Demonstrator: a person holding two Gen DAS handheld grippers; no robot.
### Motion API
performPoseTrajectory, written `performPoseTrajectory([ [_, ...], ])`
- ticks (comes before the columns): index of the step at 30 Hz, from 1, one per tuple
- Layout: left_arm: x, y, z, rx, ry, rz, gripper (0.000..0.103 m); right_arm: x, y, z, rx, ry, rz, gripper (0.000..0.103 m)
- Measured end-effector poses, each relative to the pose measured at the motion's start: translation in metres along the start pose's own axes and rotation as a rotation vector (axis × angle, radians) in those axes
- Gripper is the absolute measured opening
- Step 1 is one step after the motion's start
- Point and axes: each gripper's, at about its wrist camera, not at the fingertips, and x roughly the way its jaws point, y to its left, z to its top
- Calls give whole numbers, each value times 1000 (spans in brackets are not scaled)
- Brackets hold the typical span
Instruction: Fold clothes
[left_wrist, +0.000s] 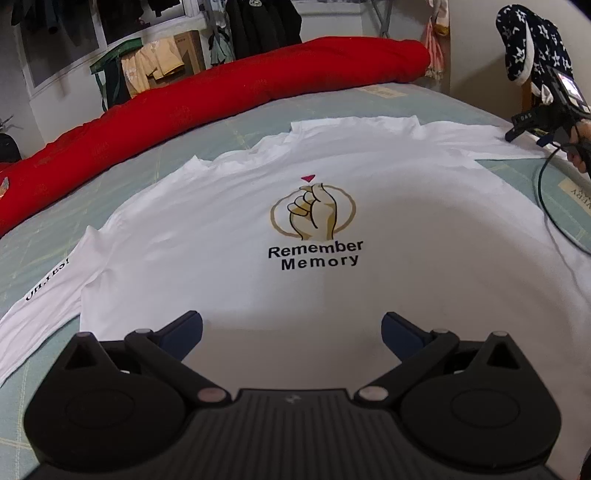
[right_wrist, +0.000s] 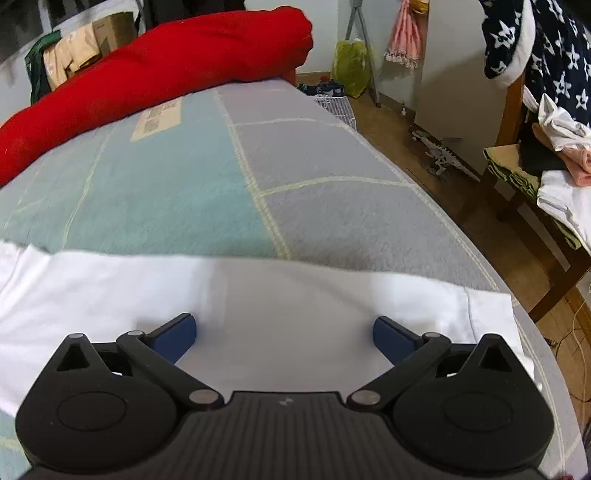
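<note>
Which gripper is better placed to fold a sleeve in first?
Probably the right gripper: it hangs open directly over the white shirt's spread sleeve. The left gripper, also open, hovers over the shirt's middle, away from either sleeve.

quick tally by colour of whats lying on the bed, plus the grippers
white: 1, the t-shirt
red: 1, the rolled quilt
black grippers: 2, left gripper and right gripper, both open over the shirt
total: 4
</note>
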Motion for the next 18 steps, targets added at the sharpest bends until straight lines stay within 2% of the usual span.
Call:
performPoseTrajectory([
  [10,-10,3,-3,6,-7,13,102,-5,5,6,-11,-9,-19,103],
  [14,-17,7,-4,6,-21,16,102,-20,20,11,-26,0,23,103],
  [18,-24,12,-7,13,-35,17,102,-38,58,22,-62,7,103,103],
])
